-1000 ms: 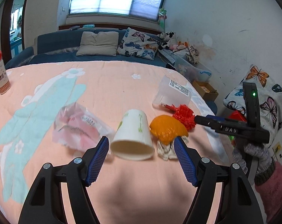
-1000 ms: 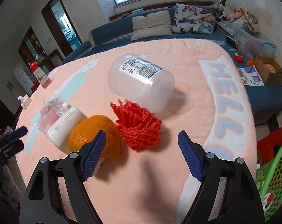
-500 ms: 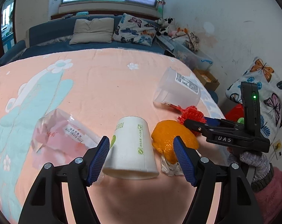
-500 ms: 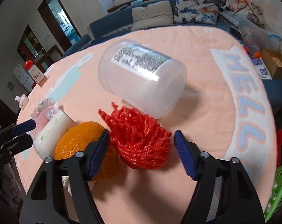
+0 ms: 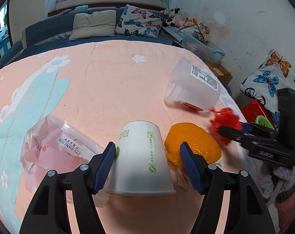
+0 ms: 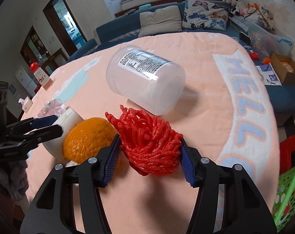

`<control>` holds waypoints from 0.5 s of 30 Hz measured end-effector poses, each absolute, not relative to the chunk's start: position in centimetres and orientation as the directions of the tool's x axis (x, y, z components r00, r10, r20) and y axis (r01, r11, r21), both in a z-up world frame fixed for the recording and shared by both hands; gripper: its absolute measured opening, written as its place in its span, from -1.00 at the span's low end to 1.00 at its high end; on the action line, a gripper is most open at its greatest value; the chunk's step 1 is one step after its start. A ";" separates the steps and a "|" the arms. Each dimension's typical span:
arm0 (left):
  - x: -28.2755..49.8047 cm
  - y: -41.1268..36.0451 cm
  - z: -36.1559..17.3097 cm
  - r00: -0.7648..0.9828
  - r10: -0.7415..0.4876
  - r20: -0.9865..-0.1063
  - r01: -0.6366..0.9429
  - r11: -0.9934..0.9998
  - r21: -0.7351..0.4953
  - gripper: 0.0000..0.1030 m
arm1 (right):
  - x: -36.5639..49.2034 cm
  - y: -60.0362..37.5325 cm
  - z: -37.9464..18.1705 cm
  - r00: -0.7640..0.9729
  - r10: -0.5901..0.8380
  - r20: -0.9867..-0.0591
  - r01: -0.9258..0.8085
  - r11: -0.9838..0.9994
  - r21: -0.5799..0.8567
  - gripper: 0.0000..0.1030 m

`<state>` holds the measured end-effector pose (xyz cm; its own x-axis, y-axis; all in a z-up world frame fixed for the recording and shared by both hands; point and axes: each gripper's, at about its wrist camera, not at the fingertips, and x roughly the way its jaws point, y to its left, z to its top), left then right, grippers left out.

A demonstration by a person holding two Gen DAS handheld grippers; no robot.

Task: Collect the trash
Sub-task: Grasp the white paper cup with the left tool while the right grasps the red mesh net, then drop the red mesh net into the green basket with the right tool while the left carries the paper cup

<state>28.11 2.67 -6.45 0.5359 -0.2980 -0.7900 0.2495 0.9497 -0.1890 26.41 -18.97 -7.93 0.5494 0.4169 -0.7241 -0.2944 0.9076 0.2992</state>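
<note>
The left claw [image 5: 147, 159] stands spread around the paper cup [image 5: 141, 156] lying on the tabletop [image 5: 100, 89], while the right claw [image 6: 149, 159] pinches the red net [image 6: 150, 148] near the tabletop's right edge.

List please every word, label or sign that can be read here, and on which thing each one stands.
"ZHU XIANG YUN": plastic packet.
"HELL", the rest hidden: pink blanket.
Green print: paper cup, too small to read.
Printed label: clear plastic jar, too blurred.
</note>
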 end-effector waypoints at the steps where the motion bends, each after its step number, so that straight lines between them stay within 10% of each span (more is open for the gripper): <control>1: 28.3 2.7 -6.6 0.530 -0.294 -0.795 0.249 0.951 -0.186 0.27 | 26.1 -19.3 -7.7 0.554 0.416 -0.721 -0.293 0.908 0.299 0.11; 15: 30.0 2.6 -8.6 0.473 -0.281 -0.835 0.253 0.951 -0.177 0.22 | 22.1 -22.0 -5.3 0.602 0.413 -0.684 -0.281 0.911 0.302 0.11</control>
